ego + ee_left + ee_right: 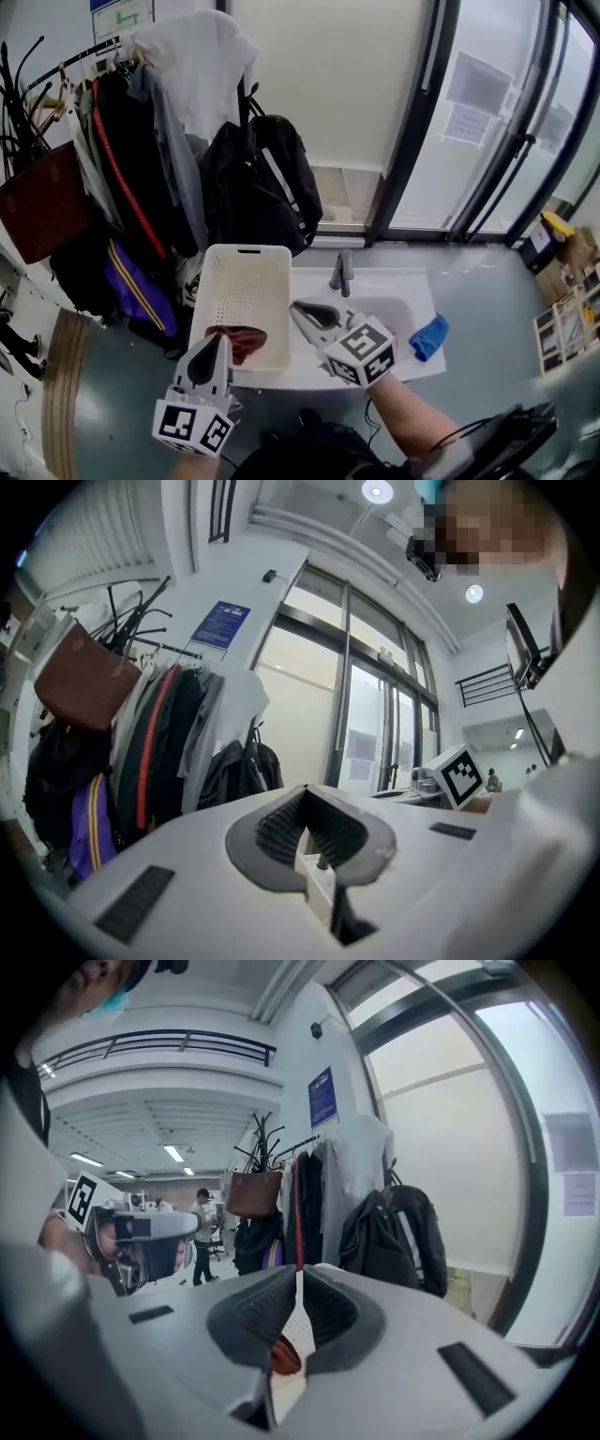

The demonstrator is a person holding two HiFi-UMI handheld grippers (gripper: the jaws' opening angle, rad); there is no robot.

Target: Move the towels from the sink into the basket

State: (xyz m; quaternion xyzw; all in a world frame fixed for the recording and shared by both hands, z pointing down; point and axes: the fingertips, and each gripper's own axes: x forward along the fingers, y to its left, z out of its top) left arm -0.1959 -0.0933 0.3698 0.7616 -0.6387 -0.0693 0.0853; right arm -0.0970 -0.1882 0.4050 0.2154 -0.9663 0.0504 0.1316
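While both tools hang clenched on nothing, the count stands at one towel in and one out.

Layout, all relative to the white basket [248,281]:
- The dark red towel [238,339] lies crumpled inside the basket, at its near end.
- The sink [403,314] adjoins the basket's right-hand wall, and the faucet [342,272] stands just beyond that wall, toward the back.
- The blue towel [429,336] is well apart from the basket, across the basin, on the counter edge farthest from it.

Tools:
- The left gripper [217,343] is just in front of the basket's near rim. Its jaws are pressed together with nothing between the pads.
- The right gripper [300,309] is just beside the basket's sink-side wall and above it. Its jaws are closed tip to tip and empty. The red seen through the slit below the pads is the towel down in the basket, not a held thing.

Judgement: the red towel is done and the blue one is outstanding.

What could go wrong from here:
1. The blue towel sits at the outer counter edge. Jaws arriving closed, or aimed short, would push instead of pinch and could slide it off the side away from the basket.
2. A pinch on a single fold could let the cloth unfurl in transit. The way back to the basket passes the faucet, where a trailing corner may snag or drag through the basin.
3. I cannot tell how firmly the basket is seated. A knock on its near rim from the left gripper could shift it and spill the red towel.
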